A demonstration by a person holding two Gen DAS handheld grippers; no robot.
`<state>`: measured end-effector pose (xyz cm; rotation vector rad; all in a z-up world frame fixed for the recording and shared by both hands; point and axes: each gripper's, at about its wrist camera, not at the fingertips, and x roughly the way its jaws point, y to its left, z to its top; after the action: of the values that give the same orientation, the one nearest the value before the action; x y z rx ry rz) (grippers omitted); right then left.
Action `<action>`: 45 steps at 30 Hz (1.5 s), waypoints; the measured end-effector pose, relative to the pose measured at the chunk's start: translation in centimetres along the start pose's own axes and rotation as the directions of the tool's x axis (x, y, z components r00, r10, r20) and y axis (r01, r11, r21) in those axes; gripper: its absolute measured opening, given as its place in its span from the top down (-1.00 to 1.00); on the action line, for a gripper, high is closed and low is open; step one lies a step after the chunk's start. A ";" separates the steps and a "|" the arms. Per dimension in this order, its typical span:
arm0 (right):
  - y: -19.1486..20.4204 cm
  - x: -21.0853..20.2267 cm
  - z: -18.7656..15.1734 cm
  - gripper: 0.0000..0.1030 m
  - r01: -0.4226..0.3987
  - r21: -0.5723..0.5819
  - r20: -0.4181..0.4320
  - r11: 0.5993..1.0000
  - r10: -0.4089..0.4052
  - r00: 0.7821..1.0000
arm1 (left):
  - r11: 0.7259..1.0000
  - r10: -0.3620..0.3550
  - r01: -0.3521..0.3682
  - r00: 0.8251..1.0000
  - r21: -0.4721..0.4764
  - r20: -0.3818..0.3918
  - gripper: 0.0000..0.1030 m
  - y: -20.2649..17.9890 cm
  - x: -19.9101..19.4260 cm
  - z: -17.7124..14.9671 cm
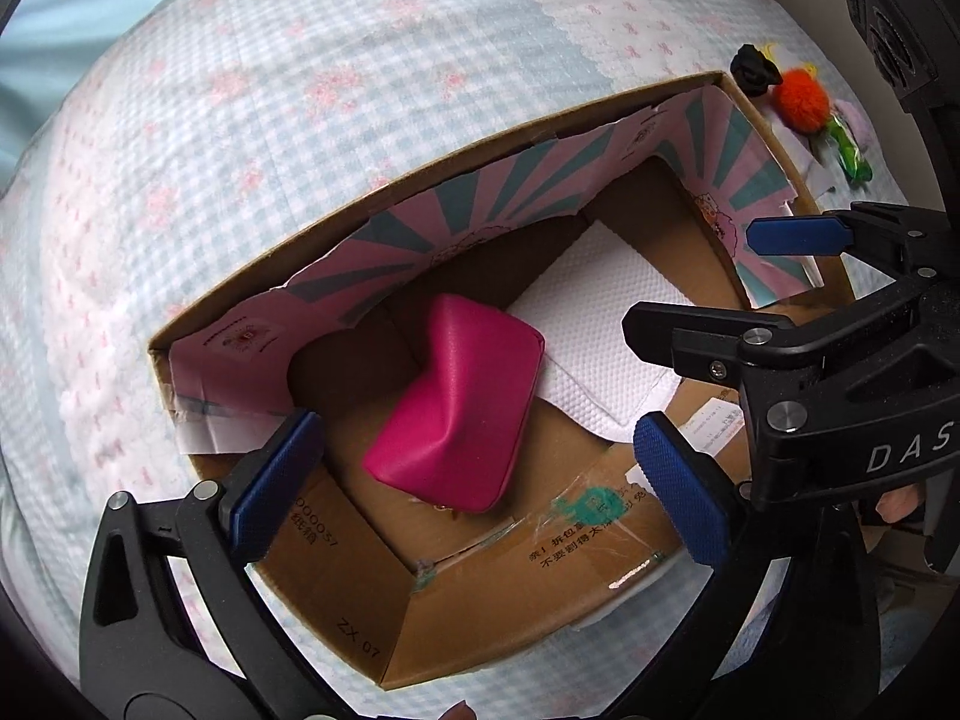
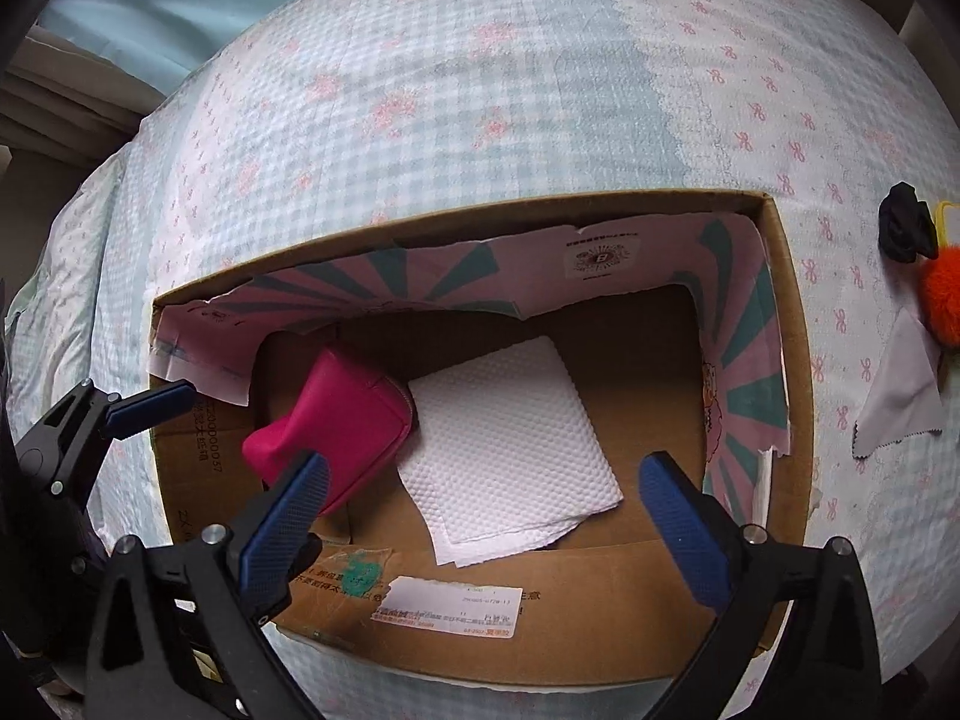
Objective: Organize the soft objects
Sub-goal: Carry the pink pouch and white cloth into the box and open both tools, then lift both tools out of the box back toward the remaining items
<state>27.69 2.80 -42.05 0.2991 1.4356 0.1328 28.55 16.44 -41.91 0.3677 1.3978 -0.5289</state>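
Cataloguing inside the open brown cardboard box point(image 2: 798, 360) a smooth magenta leatherette pouch point(image 1: 456, 408) overlapping a dimpled white paper towel point(image 2: 510, 450), we log both left gripper point(image 1: 474, 468) and right gripper point(image 2: 486, 522) spread empty, the green wrapped trinket point(image 1: 849, 150) visible from the left wrist alone.

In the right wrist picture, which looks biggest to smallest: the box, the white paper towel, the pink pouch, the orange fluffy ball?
1. cardboard box
2. white paper towel
3. pink pouch
4. orange fluffy ball, partly cut off by the picture's edge, so unsure.
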 end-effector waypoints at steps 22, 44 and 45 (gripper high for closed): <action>2.8 -16.5 -6.3 -1.00 0.076 -0.111 0.247 0.991 -0.047 0.968 | 0.988 0.098 -0.067 0.969 -0.138 0.229 -0.99 -1.9 -15.3 -5.3; -12.6 -32.1 -14.2 -1.00 0.195 0.130 0.426 0.972 -0.233 0.874 | 0.983 0.112 -0.040 0.903 -0.178 0.416 -1.00 -15.8 -24.9 -2.3; -13.9 -32.1 -13.9 -1.00 0.196 0.123 0.421 0.973 -0.230 0.877 | 0.981 0.124 -0.046 0.899 -0.190 0.420 -1.00 -17.0 -24.9 -1.6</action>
<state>8.37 -17.43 -16.80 0.2133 1.0200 -0.1638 15.64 6.56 -16.53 0.1539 0.9835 -0.3813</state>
